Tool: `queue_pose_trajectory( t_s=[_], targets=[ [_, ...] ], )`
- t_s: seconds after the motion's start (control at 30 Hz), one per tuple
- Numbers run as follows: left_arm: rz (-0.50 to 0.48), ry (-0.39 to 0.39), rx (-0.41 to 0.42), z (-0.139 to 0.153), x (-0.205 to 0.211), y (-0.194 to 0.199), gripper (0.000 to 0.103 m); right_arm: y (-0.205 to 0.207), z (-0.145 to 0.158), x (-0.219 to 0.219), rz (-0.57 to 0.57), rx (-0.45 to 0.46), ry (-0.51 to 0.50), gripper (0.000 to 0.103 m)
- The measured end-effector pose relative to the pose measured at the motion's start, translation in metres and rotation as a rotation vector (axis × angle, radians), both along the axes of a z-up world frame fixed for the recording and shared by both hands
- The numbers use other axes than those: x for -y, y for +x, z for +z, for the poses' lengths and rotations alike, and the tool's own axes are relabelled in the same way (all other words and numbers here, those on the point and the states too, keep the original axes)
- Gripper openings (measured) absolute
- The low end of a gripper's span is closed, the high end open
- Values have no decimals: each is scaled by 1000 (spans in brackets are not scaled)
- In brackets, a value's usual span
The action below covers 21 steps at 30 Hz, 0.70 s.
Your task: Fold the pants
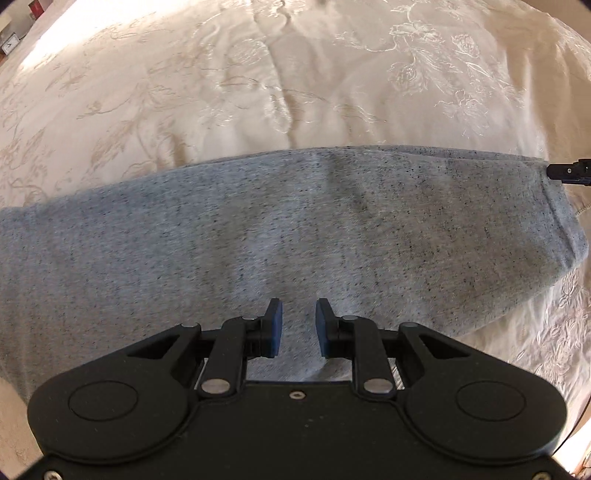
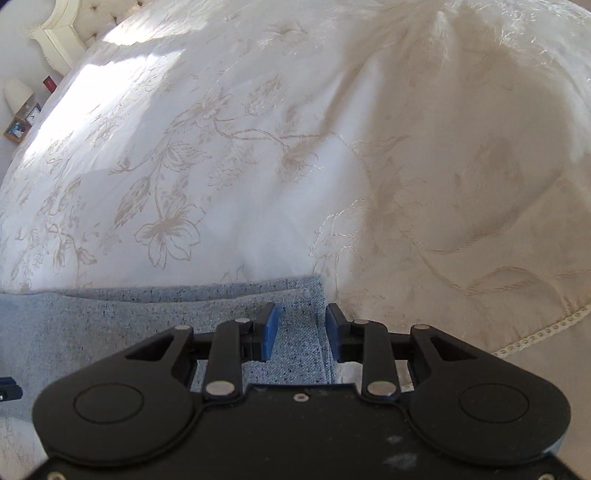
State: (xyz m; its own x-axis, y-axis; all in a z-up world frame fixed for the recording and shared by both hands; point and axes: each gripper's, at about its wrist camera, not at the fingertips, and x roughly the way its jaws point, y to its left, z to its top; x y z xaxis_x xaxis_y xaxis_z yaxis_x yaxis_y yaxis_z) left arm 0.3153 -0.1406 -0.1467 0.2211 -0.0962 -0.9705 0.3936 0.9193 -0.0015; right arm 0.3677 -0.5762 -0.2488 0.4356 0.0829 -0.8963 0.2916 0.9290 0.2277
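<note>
Left gripper: my black two-finger left gripper (image 1: 298, 326) with blue pads points steeply down over the cloth. Its jaws stand apart with only a gap between them, nothing pinched.
Right gripper: my black right gripper (image 2: 302, 330) with blue pads hangs over the cloth's corner, jaws apart and empty. One pad is above the cloth, the other above the bedcover just past the hem.
Pants: the speckled heather-grey knit pants (image 1: 258, 229) lie flat across the bed as one long band, seemingly already doubled. The hemmed end (image 2: 314, 317) sits right under my right gripper.
Step in hand: I judge I am placing both grippers for the next fold.
Doing it well: I would pinch all layers at the edge, both grippers at matching points, lift evenly, and keep the hem square.
Bedcover: a cream bedspread (image 1: 229, 88) with stitched flowers lies underneath, soft and rumpled. A low pinch could catch it along with the pants.
Trim: a lace edging (image 2: 546, 328) runs near the right side, clear of the cloth.
Far off: a pale tufted headboard (image 2: 96, 18) and small bedside items (image 2: 22, 118) are well away, obstructing nothing.
</note>
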Motion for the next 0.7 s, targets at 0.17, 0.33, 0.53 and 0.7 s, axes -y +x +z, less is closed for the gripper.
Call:
queue_pose_trajectory(
  t_s=[0.17,0.33,0.53,0.7],
  targets=[
    [-2,13,-20,-12,24,8,30,5,-5,-7,77,12,10,25],
    [3,4,-14,-8,30,14,30,0,3,-10,79,46,14,4],
    [23,-7,49,1,38,36,30,9,24,-1,12,115,-17,4],
    [82,8,35,-25,46,67,30,31,-9,7,0,-4,-35,18]
  ],
)
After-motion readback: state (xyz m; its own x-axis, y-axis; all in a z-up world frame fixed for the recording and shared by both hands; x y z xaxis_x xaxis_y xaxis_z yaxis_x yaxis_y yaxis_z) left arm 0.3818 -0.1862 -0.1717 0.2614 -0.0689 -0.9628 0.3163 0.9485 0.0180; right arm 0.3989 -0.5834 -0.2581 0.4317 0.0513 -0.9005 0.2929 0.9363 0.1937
